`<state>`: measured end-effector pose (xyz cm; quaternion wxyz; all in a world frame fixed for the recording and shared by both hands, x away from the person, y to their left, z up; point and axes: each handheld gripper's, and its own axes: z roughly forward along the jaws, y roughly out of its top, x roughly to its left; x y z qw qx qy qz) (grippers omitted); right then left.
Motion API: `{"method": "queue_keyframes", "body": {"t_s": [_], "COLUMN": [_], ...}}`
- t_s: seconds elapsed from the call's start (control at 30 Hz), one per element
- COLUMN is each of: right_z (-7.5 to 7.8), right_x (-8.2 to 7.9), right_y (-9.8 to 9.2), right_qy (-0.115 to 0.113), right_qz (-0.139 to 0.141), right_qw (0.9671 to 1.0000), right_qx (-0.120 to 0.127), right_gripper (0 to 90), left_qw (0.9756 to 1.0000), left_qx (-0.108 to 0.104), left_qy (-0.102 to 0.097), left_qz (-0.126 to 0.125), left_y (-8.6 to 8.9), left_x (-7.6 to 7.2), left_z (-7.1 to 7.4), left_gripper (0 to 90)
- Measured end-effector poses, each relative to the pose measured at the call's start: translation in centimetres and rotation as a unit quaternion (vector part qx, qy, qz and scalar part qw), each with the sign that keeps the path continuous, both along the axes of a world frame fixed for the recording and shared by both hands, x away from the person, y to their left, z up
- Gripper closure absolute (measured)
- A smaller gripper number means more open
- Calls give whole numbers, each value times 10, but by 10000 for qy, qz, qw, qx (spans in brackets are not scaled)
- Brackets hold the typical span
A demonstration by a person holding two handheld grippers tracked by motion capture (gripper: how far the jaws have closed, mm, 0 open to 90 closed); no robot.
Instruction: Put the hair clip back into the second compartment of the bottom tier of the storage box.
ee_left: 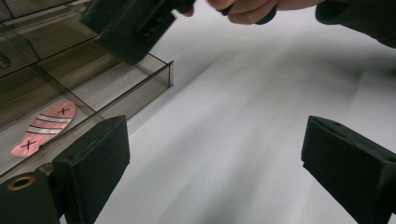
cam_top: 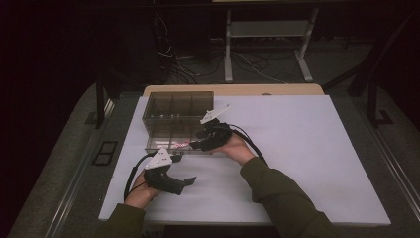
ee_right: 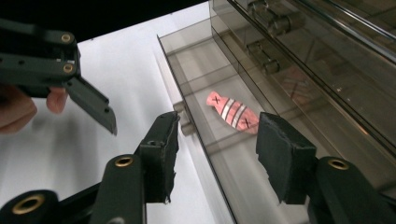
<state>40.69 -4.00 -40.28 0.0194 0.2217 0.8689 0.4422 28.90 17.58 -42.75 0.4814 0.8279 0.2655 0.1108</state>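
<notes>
Care matters now: with the pink fish (ee_right: 232,113) lying flat in the box's (cam_top: 148,114) near compartment, right gripper (ee_right: 219,156) jaws parted and empty above it, left gripper (ee_left: 219,154) spread wide beside the box, withdraw without snagging the wall

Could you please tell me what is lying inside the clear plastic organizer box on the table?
The clear organizer box holds a pink fish-shaped piece with stripes and two black crosses, lying flat in a near compartment. The far compartments are too dark to tell.
</notes>
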Motion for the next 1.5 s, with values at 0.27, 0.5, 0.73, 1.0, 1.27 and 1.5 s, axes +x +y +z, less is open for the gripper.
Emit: {"method": "queue_keyframes", "body": {"t_s": [0.27,0.5,0.73,1.0,1.27,1.5], "right_z": [2,4,1,1,3,0], "right_x": [-6,-13,-17,-22,-28,-36], "right_y": [-18,-38,-57,-85,-107,-121], "right_qy": [-10,-71,-93,-119,-96,-125], "right_qz": [-153,-302,-441,-670,-861,-988], "right_qw": [9999,9995,9990,9977,9962,9950], "right_qx": [30,25,5,-27,59,39], "right_gripper": [427,406,392,378,369,349], "left_qw": [10000,10000,10000,9999,9998,9998], "left_qx": [-5,-39,-53,-75,-73,-105], "left_qy": [-1,23,23,52,68,61], "left_qz": [15,47,71,128,149,154], "left_y": [0,0,0,0,0,0], "left_x": [0,0,1,1,1,0], "left_z": [0,0,1,0,0,0], "left_gripper": [66,66,66,66,66,66]}}
